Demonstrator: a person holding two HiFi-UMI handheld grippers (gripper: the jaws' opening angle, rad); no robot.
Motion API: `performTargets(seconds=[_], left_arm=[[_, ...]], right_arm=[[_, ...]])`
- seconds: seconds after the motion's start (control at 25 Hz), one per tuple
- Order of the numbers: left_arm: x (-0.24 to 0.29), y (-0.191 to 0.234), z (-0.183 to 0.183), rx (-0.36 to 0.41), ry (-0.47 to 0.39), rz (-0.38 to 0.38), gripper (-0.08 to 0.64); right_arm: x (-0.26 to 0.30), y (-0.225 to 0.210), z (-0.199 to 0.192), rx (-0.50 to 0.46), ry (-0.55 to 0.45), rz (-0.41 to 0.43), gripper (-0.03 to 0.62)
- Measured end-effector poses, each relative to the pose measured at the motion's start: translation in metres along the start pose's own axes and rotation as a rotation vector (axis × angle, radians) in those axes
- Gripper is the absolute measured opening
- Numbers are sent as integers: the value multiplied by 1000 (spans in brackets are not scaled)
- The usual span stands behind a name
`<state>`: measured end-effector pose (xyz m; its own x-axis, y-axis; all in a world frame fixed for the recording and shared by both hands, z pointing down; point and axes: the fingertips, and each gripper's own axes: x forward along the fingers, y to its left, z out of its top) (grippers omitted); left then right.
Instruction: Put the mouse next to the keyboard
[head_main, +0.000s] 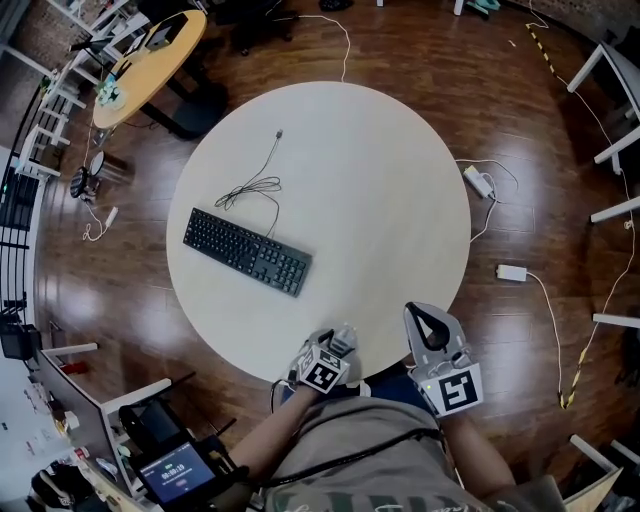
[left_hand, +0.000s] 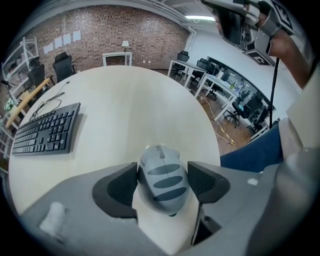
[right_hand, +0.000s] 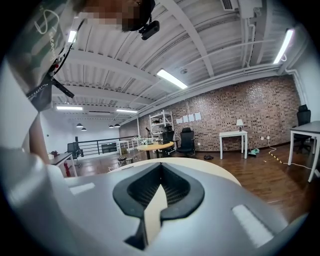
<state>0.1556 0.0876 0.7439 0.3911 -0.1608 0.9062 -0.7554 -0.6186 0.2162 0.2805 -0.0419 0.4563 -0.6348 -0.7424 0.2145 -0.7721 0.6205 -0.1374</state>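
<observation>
Keyboard lay left of centre on the table, cable behind it; mouse between the left gripper jaws at the near edge, right gripper to its right.

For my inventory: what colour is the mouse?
Light grey mouse with darker stripes; left gripper view shows it best.

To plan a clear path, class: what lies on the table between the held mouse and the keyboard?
Nothing: the left gripper view shows only bare tabletop between the mouse and the keyboard.

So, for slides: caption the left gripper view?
Left gripper holds grey striped mouse at round beige table edge, black keyboard beyond.
</observation>
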Motion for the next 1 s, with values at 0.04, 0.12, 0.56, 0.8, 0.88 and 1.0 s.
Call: performTargets(seconds=[0.04, 0.12, 0.56, 0.8, 0.88, 1.0], left_arm=[[1, -1, 1, -2, 1, 2, 327], [3, -3, 2, -10, 2, 4, 327], [12, -9, 21, 10, 2, -7, 327], [20, -17, 32, 46, 12, -23, 327], [24, -22, 39, 57, 14, -27, 327], [26, -23, 46, 69, 11, -34, 327]], right_arm=[[-2, -3, -3, 0, 0, -4, 5], [-7, -7, -7, 1, 4, -10, 5], [-17, -24, -14, 35, 18, -65, 5], [-27, -41, -23, 54, 34, -106, 5], [-32, -49, -25, 58, 33, -118, 5], [-34, -56, -25, 40, 30, -134, 5]])
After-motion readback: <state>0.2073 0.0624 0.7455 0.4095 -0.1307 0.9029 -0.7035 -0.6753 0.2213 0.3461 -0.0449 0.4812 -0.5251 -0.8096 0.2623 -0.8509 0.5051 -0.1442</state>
